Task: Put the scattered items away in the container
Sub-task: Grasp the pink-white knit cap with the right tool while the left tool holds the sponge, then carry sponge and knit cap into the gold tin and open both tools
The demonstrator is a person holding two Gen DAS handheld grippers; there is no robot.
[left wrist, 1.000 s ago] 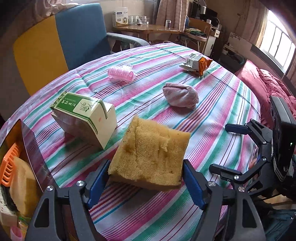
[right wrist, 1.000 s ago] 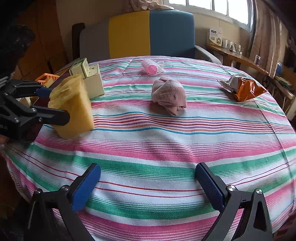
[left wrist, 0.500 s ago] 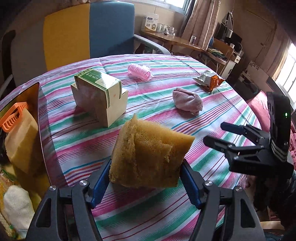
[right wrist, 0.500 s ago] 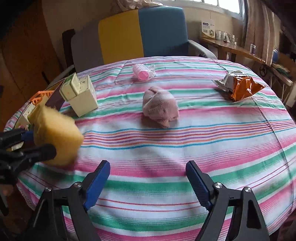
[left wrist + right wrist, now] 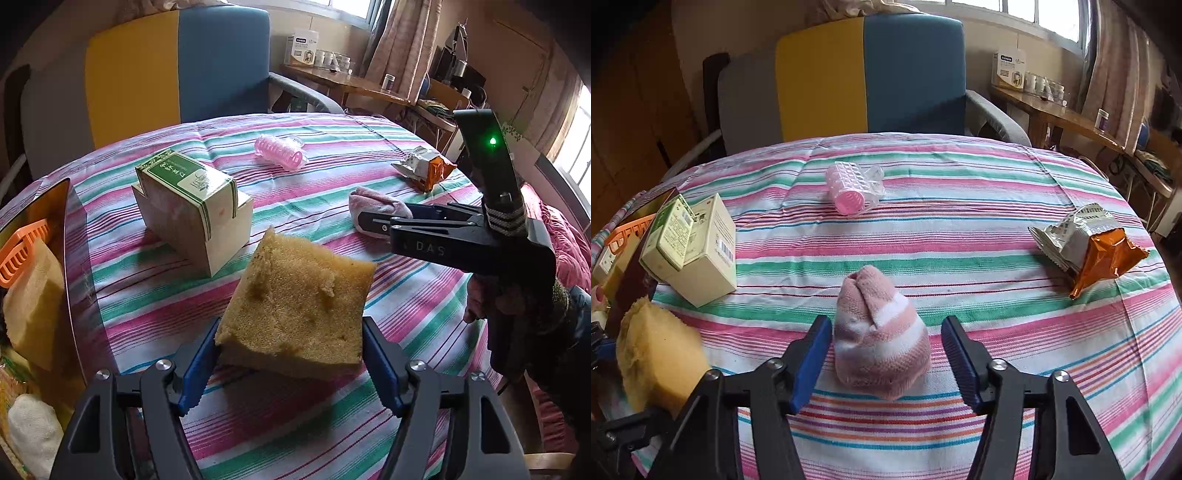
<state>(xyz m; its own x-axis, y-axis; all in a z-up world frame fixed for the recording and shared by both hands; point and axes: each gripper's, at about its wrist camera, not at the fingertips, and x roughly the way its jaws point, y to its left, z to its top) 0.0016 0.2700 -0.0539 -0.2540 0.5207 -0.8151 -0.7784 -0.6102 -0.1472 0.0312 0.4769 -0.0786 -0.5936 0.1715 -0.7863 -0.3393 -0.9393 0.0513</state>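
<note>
My left gripper [image 5: 288,358] is shut on a yellow sponge [image 5: 299,295] and holds it above the striped tablecloth; the sponge also shows in the right wrist view [image 5: 653,354]. My right gripper [image 5: 886,354] is open, its blue pads on either side of a rolled pink-and-white sock [image 5: 881,336] lying on the cloth; gaps show on both sides. In the left wrist view the right gripper [image 5: 384,219] reaches to the sock [image 5: 376,203]. The container [image 5: 70,258] stands at the table's left edge, holding another sponge [image 5: 33,310] and an orange basket [image 5: 22,247].
On the cloth lie a green-and-cream carton [image 5: 192,206], a pink hair roller [image 5: 849,188] and an orange snack bag [image 5: 1086,243]. A yellow-and-blue chair [image 5: 868,74] stands behind the table. A wooden side table [image 5: 351,81] with bottles is at the back right.
My left gripper has carried the sponge left, toward the container side. My right gripper has moved forward across the table until its open fingers straddle the sock.
</note>
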